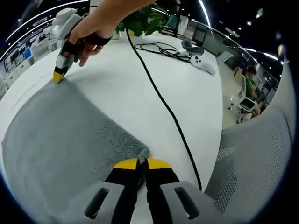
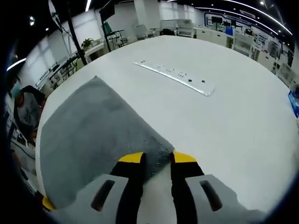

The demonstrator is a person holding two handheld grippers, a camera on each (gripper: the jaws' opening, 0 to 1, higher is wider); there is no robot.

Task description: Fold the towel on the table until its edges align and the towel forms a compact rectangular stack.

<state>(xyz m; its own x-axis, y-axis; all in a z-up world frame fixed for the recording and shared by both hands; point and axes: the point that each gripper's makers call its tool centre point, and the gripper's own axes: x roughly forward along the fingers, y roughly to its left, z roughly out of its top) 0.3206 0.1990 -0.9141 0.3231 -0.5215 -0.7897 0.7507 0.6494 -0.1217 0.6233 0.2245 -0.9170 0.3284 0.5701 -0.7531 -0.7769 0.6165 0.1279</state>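
Grey towel (image 1: pixel 60 135) corner between the left hand-held gripper (image 1: pixel 142 163) tips.

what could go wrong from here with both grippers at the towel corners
1. The right hand-held gripper has its jaws apart around the towel corner, so it may close on too little cloth and let the corner slip.
2. The left hand-held gripper looks closed on its corner; lifting it first would skew the fold and leave the edges misaligned.
3. The black cable runs across the table beside the towel and could snag during the fold.
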